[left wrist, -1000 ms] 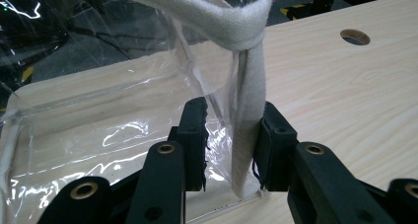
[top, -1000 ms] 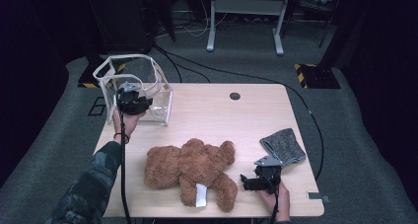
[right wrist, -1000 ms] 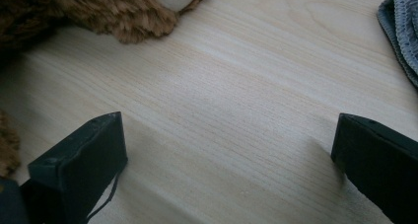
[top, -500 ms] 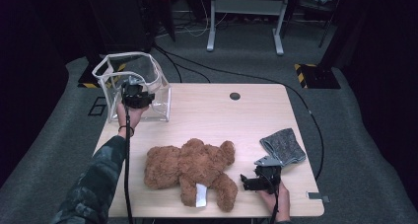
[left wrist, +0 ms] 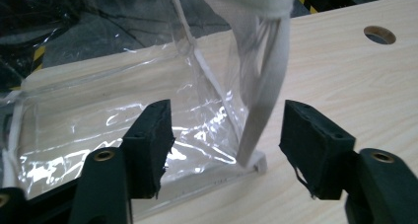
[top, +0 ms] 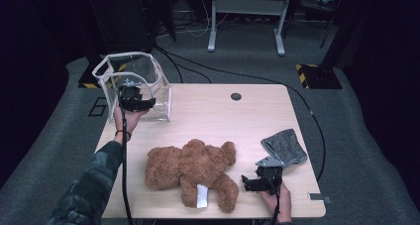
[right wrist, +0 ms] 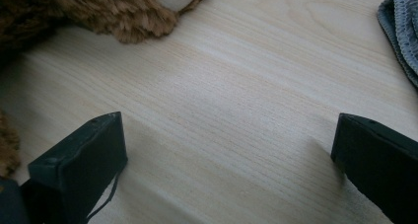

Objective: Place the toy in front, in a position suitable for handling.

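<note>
Clear bag's [left wrist: 148, 100] white edge stands between just-opened left tongs [left wrist: 226, 135], untouched.

Brown teddy bear [top: 190, 171] and grey cloth [top: 284, 146] on wooden table [top: 218, 115].

The left tongs [left wrist: 224, 145] have just been opening, letting go of the clear bag's [top: 143, 81] white-edged corner, which stands loose between the jaws. The hand [top: 125, 120] has edged slightly toward twelve o'clock.
</note>
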A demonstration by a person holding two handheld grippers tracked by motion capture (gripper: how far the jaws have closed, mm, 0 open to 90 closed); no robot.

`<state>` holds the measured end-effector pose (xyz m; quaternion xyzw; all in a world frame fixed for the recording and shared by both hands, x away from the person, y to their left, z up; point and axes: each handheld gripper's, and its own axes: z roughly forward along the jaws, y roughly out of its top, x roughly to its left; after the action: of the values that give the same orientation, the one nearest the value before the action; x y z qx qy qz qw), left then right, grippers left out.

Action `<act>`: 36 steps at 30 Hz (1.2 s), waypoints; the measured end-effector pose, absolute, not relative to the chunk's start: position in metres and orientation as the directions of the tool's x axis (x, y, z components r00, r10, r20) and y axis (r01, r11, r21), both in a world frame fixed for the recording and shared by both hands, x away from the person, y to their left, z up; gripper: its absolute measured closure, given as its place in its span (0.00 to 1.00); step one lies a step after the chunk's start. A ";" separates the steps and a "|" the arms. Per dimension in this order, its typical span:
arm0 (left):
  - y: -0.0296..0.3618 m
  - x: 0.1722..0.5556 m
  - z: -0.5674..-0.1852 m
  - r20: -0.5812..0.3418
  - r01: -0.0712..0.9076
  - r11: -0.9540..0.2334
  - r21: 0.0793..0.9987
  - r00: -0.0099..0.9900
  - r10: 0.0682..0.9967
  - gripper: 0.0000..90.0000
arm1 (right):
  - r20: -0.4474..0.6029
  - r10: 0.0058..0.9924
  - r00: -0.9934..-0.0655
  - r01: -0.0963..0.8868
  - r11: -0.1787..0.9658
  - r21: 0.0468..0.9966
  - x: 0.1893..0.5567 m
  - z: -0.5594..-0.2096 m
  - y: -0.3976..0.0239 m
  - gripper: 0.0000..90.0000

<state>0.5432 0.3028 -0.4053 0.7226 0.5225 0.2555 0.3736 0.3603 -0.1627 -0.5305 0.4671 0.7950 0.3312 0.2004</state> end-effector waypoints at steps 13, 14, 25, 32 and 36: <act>0.316 0.486 -0.421 -0.038 0.588 -0.264 0.765 0.451 0.892 0.18 | 0.003 0.881 -0.473 0.616 0.329 0.716 0.360 -0.530 -0.161 0.00; 0.316 0.481 -0.422 -0.040 0.586 -0.263 0.767 0.453 0.891 0.17 | 0.002 0.881 -0.473 0.618 0.330 0.714 0.360 -0.530 -0.161 0.00; 0.320 0.430 -0.431 -0.046 0.549 -0.270 0.791 0.493 0.869 0.12 | 0.005 0.896 -0.443 0.644 0.315 0.697 0.361 -0.528 -0.158 0.00; 0.327 0.409 -0.436 -0.086 0.551 -0.248 0.797 0.510 0.856 0.10 | 0.008 0.898 -0.439 0.670 0.322 0.669 0.366 -0.525 -0.157 0.00; 0.329 0.396 -0.437 -0.092 0.544 -0.243 0.803 0.516 0.851 0.09 | 0.044 0.893 -0.447 0.682 0.309 0.663 0.367 -0.518 -0.159 0.04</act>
<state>0.3958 0.3291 -0.4372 0.7660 0.4554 0.1857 0.4139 0.3675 -0.1585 -0.5181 0.4979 0.7912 0.3126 0.1686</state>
